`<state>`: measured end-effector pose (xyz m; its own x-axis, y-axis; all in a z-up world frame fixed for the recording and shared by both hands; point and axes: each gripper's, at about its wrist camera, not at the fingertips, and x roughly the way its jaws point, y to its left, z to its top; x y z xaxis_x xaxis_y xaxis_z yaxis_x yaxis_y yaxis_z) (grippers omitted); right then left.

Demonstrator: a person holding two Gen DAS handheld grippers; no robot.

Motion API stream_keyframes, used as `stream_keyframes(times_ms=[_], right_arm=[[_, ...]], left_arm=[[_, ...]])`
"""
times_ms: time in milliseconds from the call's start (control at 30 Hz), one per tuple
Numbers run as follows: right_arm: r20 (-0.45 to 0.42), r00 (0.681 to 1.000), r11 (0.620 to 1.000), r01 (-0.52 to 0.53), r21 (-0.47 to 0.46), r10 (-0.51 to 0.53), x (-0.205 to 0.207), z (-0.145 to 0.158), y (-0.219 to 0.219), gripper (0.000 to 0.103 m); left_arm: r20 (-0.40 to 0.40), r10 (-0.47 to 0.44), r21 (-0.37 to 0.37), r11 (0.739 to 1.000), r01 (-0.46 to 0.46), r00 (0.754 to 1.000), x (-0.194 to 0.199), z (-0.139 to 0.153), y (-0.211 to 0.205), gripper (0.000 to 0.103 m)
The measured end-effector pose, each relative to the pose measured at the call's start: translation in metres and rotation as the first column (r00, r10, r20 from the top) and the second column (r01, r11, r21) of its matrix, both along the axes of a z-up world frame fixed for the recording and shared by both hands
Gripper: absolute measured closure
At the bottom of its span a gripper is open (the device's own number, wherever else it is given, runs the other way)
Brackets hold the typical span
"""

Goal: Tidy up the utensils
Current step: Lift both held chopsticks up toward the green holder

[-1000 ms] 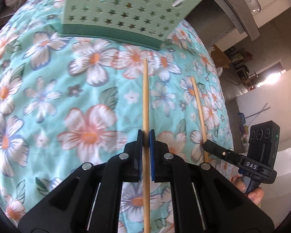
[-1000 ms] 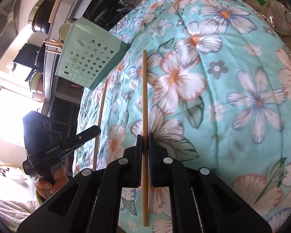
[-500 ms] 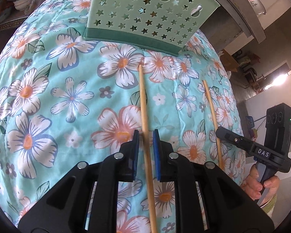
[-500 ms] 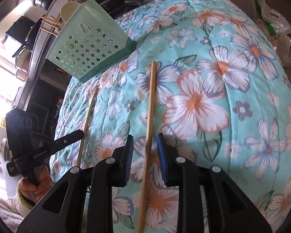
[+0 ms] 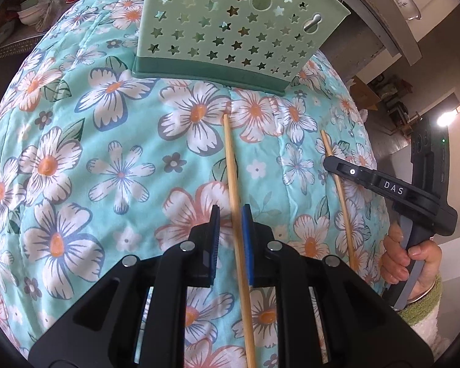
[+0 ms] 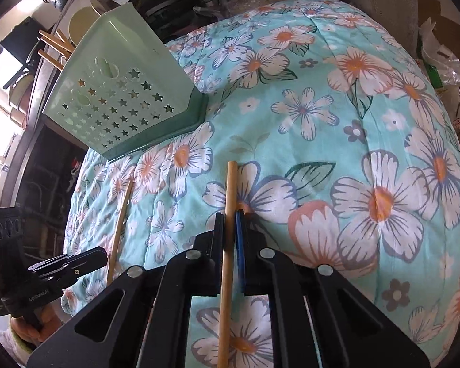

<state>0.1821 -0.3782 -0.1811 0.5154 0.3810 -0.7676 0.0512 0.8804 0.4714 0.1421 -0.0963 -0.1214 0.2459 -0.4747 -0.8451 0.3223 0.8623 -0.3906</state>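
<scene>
Two wooden chopsticks lie on a floral quilt (image 5: 76, 184) before a green star-punched utensil holder (image 5: 230, 27). The right gripper (image 6: 230, 230) pinches one chopstick (image 6: 228, 214); the left gripper (image 5: 230, 230), jaws parted, straddles the other (image 5: 231, 178). Lifting into the holder is judged next.

"DAS" (white letters) on right gripper (image 5: 331, 161)

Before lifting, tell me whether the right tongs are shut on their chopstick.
Shut: the right tongs have just closed, pads pressing both sides of the chopstick.

Bright daylight, sharp focus; strong fisheye bending, dark corner vignette; window glare blown out.
</scene>
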Motion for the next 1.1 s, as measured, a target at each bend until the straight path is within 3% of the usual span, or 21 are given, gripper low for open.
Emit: stream_keyframes(times_ms=[300,633,833,933,1100], right_arm=[[-0.006,1.000,0.999,0.009,0.046,-0.009,-0.012,-0.006,-0.007,0.096],[-0.013,1.000,0.998,0.001,0.062,0.000,-0.011,-0.007,-0.009,0.096],[-0.015,1.000,0.999,-0.015,0.032,0.016,-0.006,0.000,-0.006,0.095],[-0.016,1.000,1.000,-0.014,0.013,0.014,0.000,0.001,-0.005,0.095],[-0.009,1.000,0.999,-0.018,-0.029,0.017,0.008,0.004,0.002,0.095]], left_arm=[[-0.010,-0.035,0.079,0.996,0.035,0.999,0.027,-0.002,-0.024,0.081],[0.035,-0.028,0.192,0.981,0.020,0.999,0.058,-0.007,-0.043,0.081],[0.068,-0.039,0.236,0.971,0.021,0.997,0.058,-0.005,-0.055,0.088],[0.067,-0.031,0.236,0.972,0.014,0.997,0.060,-0.005,-0.057,0.094],[0.070,-0.030,0.219,0.976,0.014,0.997,0.060,-0.009,-0.044,0.095]])
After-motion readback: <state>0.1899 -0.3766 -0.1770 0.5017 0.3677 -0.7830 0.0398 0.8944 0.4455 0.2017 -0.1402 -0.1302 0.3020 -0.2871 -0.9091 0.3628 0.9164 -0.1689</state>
